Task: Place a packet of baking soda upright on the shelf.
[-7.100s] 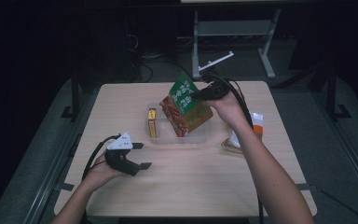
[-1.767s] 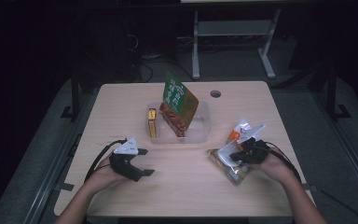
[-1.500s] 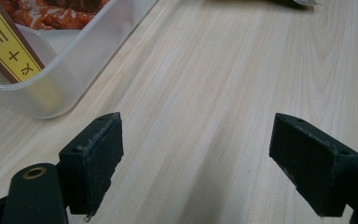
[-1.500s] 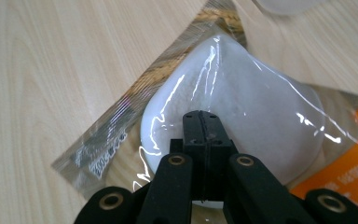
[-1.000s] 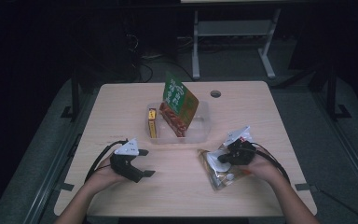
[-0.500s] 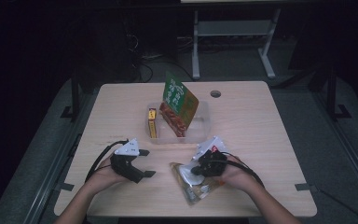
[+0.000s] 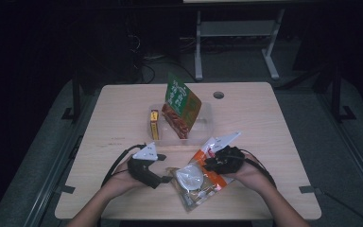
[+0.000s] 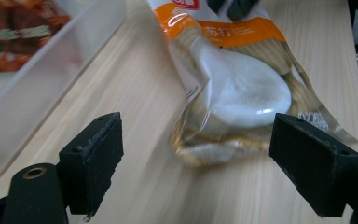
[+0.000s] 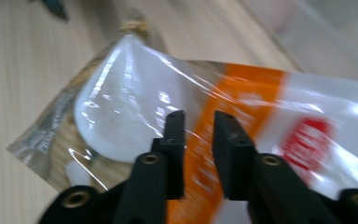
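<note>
The left tool (image 7: pixel 163 172) rests on the worktop (image 7: pixel 274 123) with its jaws spread wide; the snack bag (image 7: pixel 196 182) lies just ahead of the gap, partly between the jaws; ahead and to its left side the clear tray (image 7: pixel 207 124) blocks the way, with a tall green-and-red packet (image 7: pixel 180 111) and a small yellow box (image 7: pixel 154 125) standing in it; the right tool (image 7: pixel 217 163), its jaws pinched on the bag's orange band, closes off the bag's far side; beyond and to the right of the right tool the bare worktop runs open to its edge, marked by one small round hole (image 7: pixel 218 95).
</note>
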Action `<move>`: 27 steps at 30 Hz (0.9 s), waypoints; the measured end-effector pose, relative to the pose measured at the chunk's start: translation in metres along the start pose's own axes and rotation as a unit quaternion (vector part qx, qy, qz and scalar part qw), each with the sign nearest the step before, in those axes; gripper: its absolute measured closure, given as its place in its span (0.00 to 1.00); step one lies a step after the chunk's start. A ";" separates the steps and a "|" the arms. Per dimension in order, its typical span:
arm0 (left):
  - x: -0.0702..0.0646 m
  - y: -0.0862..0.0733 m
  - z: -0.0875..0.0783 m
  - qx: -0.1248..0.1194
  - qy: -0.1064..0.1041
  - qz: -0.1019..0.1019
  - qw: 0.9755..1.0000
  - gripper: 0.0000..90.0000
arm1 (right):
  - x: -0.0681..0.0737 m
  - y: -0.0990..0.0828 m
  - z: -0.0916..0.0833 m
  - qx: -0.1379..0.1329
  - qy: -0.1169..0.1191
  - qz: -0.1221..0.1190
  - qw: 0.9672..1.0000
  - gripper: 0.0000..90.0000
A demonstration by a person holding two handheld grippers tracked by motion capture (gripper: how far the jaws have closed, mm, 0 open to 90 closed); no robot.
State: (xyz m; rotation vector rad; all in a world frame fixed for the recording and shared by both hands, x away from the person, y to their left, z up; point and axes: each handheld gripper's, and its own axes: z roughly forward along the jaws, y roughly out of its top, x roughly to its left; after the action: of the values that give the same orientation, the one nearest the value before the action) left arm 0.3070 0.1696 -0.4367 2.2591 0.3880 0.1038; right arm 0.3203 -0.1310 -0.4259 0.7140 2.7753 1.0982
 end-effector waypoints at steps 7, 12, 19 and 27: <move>-0.005 0.011 0.029 0.012 -0.011 0.001 1.000 0.19 | -0.026 -0.019 -0.024 -0.023 -0.018 0.046 0.999 0.53; -0.006 0.019 0.046 0.015 -0.023 -0.011 1.000 0.23 | -0.038 -0.028 -0.032 -0.037 -0.029 0.067 0.997 0.44; 0.001 0.021 0.055 0.015 -0.030 -0.027 0.999 0.36 | -0.043 -0.032 -0.032 -0.032 -0.030 0.079 0.996 0.42; 0.006 0.023 0.060 0.028 -0.074 -0.043 0.996 0.54 | -0.045 -0.033 -0.031 -0.034 -0.030 0.079 0.996 0.41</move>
State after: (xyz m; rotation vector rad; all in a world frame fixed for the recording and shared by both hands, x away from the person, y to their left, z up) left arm 0.3307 0.1134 -0.4593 2.2841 0.4118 -0.1200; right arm 0.3397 -0.1915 -0.4299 0.9541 2.6575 1.1698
